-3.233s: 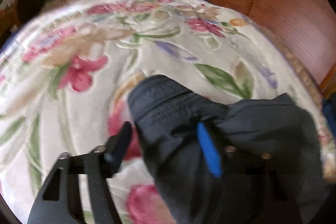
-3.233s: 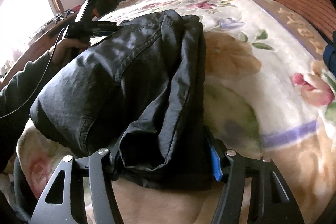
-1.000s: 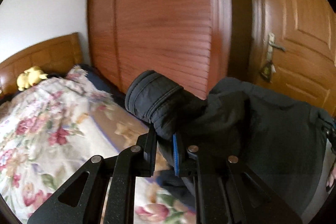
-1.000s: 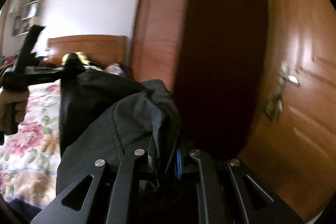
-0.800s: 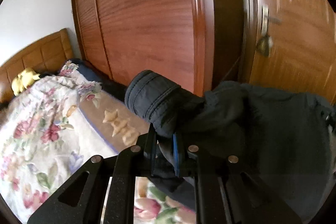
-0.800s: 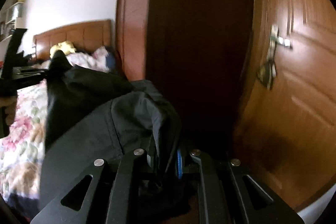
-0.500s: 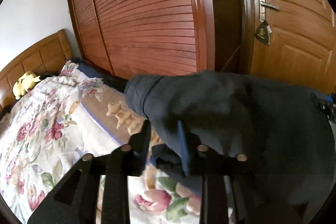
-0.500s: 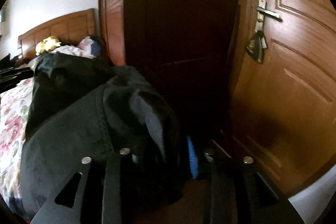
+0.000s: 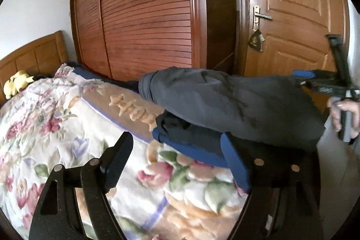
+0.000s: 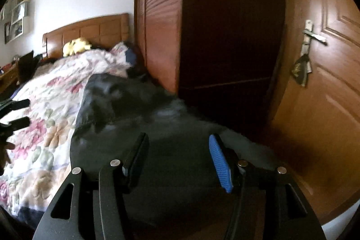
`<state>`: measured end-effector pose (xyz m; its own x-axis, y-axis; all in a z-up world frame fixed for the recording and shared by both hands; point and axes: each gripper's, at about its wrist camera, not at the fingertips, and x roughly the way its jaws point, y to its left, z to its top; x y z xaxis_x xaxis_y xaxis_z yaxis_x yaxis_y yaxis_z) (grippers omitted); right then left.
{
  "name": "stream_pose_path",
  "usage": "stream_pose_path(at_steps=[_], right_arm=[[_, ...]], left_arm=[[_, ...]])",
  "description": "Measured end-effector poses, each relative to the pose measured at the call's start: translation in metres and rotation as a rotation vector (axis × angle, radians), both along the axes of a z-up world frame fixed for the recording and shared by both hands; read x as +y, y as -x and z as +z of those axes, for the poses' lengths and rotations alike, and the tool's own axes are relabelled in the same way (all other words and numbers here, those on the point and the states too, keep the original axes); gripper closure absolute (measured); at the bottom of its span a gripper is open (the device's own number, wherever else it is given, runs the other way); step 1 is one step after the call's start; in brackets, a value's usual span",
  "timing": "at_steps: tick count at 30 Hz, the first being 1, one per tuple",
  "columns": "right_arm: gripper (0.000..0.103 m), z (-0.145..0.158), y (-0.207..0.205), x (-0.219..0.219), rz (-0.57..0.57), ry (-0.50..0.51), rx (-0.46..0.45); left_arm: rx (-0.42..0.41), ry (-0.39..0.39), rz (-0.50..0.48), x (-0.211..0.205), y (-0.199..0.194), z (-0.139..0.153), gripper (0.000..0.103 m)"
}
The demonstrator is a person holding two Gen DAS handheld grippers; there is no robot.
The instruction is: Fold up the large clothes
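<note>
The left tongs [image 9: 175,158] are opening, their fingers wide apart over the floral blanket [image 9: 56,127] with nothing between them; the blue pad at 3 o'clock lies just beside the dark garment's lower edge, and whether it touches the cloth is hard to tell. The right tongs [image 10: 177,160] are opening too, spread above the dark garment [image 10: 139,118], whose blurred cloth lies under and ahead of them, apparently unpinched. The garment lies draped along the bed's edge nearest the wardrobe [image 9: 146,15], running from 12 towards 3 o'clock in the left wrist view, where the person's hand [image 9: 345,114] holds the right tool. A yellow plush toy [image 10: 76,45] sits by the headboard [image 10: 90,28] at 10 o'clock in the right wrist view. A panelled door [image 9: 292,3] stands at 1 o'clock in the left wrist view.
</note>
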<state>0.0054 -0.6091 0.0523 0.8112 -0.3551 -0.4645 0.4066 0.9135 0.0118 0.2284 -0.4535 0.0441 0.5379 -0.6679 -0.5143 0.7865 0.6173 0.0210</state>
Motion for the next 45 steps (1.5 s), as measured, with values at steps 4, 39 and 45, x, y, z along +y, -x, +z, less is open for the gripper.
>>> stream_pose_path(at_steps=[4,39,45], right_arm=[[0.045,-0.027,-0.023,-0.005,-0.001,-0.073,0.102],[0.033,-0.034,-0.099,0.271,0.367,0.028,-0.016],[0.032,-0.055,-0.133,0.318,0.444,-0.008,-0.008]], left_arm=[[0.01,0.02,0.01,0.022,0.008,0.003,0.021],[0.057,0.002,0.375,0.254,-0.014,-0.042,0.021],[0.08,-0.014,0.476,0.312,-0.023,-0.067,0.021]])
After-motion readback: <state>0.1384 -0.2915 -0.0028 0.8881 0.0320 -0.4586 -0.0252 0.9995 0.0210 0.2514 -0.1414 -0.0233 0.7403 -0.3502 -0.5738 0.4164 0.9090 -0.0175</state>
